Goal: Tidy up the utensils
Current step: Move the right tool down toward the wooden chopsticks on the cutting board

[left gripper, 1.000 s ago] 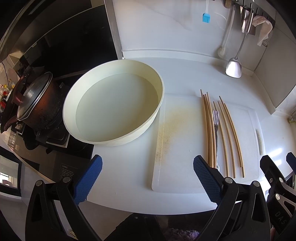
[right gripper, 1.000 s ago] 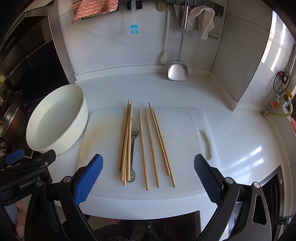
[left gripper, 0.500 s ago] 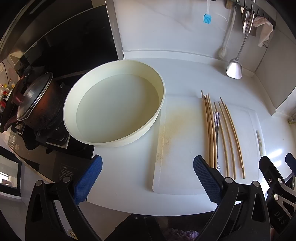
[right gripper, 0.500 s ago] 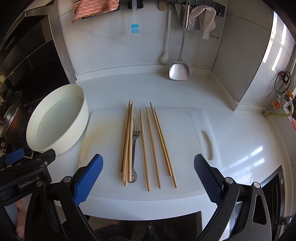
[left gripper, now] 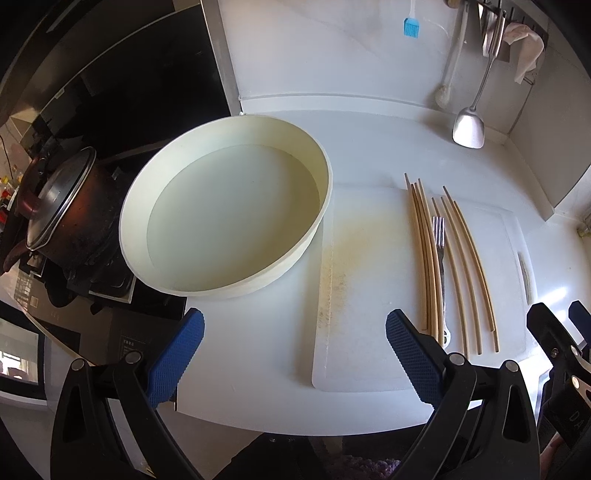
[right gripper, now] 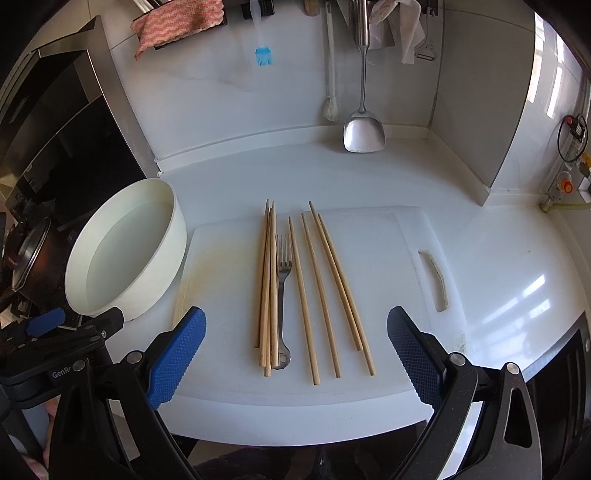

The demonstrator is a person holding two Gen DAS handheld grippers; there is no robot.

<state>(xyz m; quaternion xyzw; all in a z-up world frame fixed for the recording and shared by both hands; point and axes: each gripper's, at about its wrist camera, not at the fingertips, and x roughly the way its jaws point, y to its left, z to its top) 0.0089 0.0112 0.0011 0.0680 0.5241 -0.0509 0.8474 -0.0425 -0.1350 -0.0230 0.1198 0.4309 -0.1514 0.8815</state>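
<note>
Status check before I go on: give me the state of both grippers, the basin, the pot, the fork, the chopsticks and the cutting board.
left gripper: open, holding nothing
right gripper: open, holding nothing
basin: upright, no utensils inside
pot: lid on, sitting on the stove
fork: flat on the board, among the chopsticks
chopsticks: flat, roughly parallel, some bunched left of the fork
cutting board: flat, stained yellowish near the basin

- Your right gripper [right gripper: 295, 349] has blue pads [right gripper: 176, 356] with a knurled grid pattern on black arms.
- Between its jaws lie tan wooden chopsticks [right gripper: 266, 288] and a silver-grey fork [right gripper: 283, 295] on a white cutting board [right gripper: 388, 258] stained yellow-brown at its left.
- Left of your jaws sits a cream bowl [right gripper: 168, 258].
- Beyond them hang a pink-and-white wavy-striped cloth [right gripper: 177, 24], a light-blue brush [right gripper: 264, 55] and a silver spatula [right gripper: 364, 134].
</note>
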